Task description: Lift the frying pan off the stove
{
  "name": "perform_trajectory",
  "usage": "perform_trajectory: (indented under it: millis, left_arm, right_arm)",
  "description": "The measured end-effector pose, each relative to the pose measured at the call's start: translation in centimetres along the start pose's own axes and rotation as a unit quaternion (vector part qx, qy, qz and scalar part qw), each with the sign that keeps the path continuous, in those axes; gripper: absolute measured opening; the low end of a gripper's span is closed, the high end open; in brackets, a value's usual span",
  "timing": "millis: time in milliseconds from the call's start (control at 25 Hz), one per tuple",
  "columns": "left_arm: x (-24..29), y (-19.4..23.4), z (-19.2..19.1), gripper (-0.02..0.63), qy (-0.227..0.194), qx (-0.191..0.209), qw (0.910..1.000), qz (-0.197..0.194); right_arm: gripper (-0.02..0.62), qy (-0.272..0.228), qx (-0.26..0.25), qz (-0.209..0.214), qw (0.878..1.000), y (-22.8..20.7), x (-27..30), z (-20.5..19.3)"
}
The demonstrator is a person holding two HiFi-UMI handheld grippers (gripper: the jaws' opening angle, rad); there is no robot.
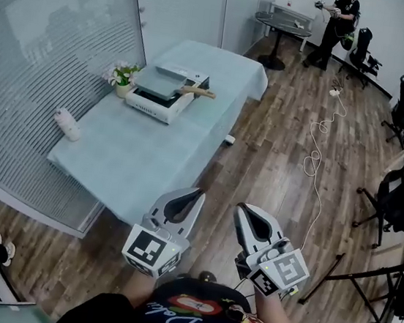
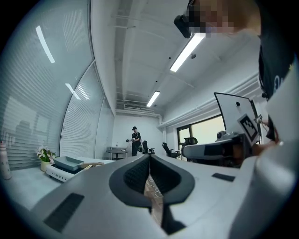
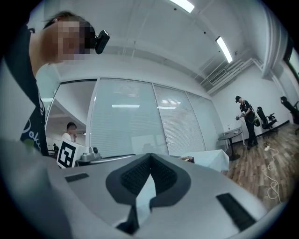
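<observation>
Table point(image 1: 150, 161) with stove point(image 1: 148, 102), flowers point(image 1: 123, 73), perhaps bottle point(image 1: 67, 124).

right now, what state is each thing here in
left gripper, fingers shut, empty
right gripper, fingers shut, empty
frying pan, resting on the stove, untouched
stove, on the table, pan on top
flower pot, upright beside the stove
bottle, upright on the table

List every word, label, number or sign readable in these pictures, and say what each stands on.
On the wearer's shirt: cursive lettering, upside down and cut off, not surely readable.
On the cubes of the left tongs and right tongs: square black-and-white codes, no words.
On the stove: no print legible.
</observation>
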State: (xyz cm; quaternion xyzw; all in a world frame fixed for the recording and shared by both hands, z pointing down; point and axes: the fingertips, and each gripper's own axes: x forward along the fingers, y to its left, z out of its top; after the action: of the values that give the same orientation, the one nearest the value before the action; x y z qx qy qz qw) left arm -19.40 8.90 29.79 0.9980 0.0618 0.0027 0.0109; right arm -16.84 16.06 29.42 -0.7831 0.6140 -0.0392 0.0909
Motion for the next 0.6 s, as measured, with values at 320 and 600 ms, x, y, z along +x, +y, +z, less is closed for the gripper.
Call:
perform_trajectory:
  millis: [320,600]
  left_arm:
    - [0.2,-1.0,-0.2,0.006,0.003,-0.004,0.9993,-0.038]
    - [0.4,-1.2,-0.9,0.006,0.001,-0.015,0.9963,-0.084]
  right_arm:
    - [0.000,0.001,-0.006,-0.032,0.999,0.5,-1.0,0.1]
    - [0.000,0.001,-0.009,-0.079,0.997,0.9,-1.7,-0.7]
